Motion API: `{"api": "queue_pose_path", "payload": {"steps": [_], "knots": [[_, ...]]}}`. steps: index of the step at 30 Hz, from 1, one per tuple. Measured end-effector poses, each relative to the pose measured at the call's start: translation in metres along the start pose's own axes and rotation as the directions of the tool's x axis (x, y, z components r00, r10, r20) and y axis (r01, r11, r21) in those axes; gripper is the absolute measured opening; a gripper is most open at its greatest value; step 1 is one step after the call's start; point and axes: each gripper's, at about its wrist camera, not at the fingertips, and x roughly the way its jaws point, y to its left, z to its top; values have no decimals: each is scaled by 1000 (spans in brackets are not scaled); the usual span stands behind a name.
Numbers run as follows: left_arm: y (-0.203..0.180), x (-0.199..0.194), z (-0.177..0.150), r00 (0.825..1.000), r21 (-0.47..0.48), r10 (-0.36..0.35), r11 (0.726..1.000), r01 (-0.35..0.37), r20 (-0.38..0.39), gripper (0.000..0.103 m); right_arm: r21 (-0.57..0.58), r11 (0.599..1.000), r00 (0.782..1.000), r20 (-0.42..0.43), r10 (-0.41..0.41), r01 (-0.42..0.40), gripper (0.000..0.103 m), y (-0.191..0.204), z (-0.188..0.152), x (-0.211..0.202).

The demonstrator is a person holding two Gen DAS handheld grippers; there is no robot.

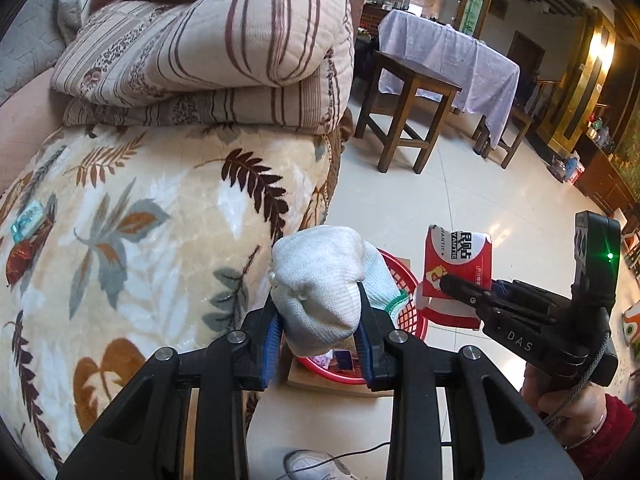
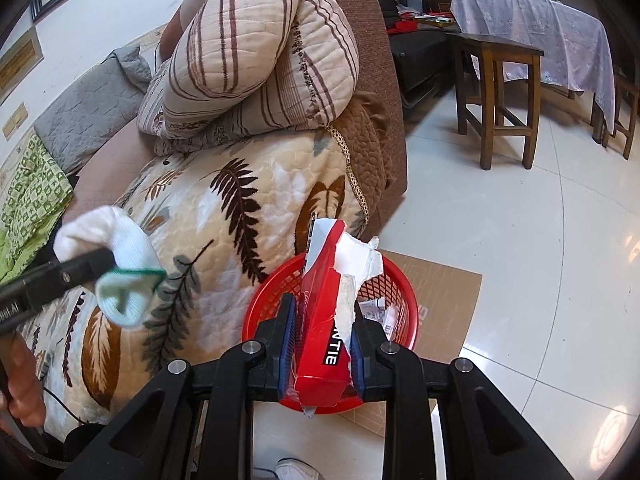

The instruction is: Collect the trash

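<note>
My left gripper (image 1: 319, 312) is shut on a balled white work glove (image 1: 320, 280) with a green cuff, held above the red mesh basket (image 1: 404, 312). The glove also shows in the right wrist view (image 2: 120, 268), at the left over the sofa edge. My right gripper (image 2: 323, 344) is shut on a torn red and white paper box (image 2: 328, 320), held over the red basket (image 2: 400, 292). The box shows in the left wrist view (image 1: 458, 268), to the right of the glove. Some scraps lie inside the basket.
The basket stands on a flat cardboard sheet (image 2: 440, 288) on the tiled floor beside a sofa with a leaf-patterned blanket (image 1: 140, 220) and folded quilts (image 1: 224, 52). A wooden stool (image 1: 404, 112) and a cloth-covered table (image 1: 460, 52) stand farther back. A small blue packet (image 1: 26, 220) lies on the blanket.
</note>
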Motion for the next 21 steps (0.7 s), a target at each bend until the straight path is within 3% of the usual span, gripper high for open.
{"api": "queue_pose_path", "payload": {"steps": [6, 7, 8, 9, 10, 11, 12, 18, 21], "knots": [[3, 6, 10, 1000, -32, -6, 999, 6, 8, 34, -1, 1000, 1000, -4, -6, 6, 28, 2, 7, 11], [2, 7, 13, 1000, -35, -9, 999, 10, 14, 44, 4, 1000, 1000, -3, -10, 10, 28, 1, 10, 12], [2, 8, 15, 1000, -44, -11, 999, 11, 20, 62, 9, 1000, 1000, -5, -6, 6, 31, 0, 12, 13], [2, 9, 18, 999, -64, -16, 998, 18, 27, 70, 17, 1000, 1000, -7, 8, -8, 34, -2, 14, 15], [3, 8, 19, 999, -75, -27, 997, 30, 35, 73, 29, 1000, 1000, -4, -5, 5, 50, -4, 17, 16], [3, 7, 19, 998, -80, -45, 996, 48, 40, 73, 35, 999, 999, 3, -35, 35, 69, -6, 19, 15], [3, 6, 19, 998, -76, -47, 996, 50, 42, 73, 39, 998, 999, 13, -43, 42, 72, -8, 20, 13], [19, -13, 8, 998, -111, -7, 994, 14, 67, 73, 59, 997, 998, 36, -55, 53, 72, -12, 17, -2], [28, -32, -2, 995, -95, 55, 994, -47, 88, 73, 42, 996, 996, 34, -80, 79, 72, -5, 9, -12]]}}
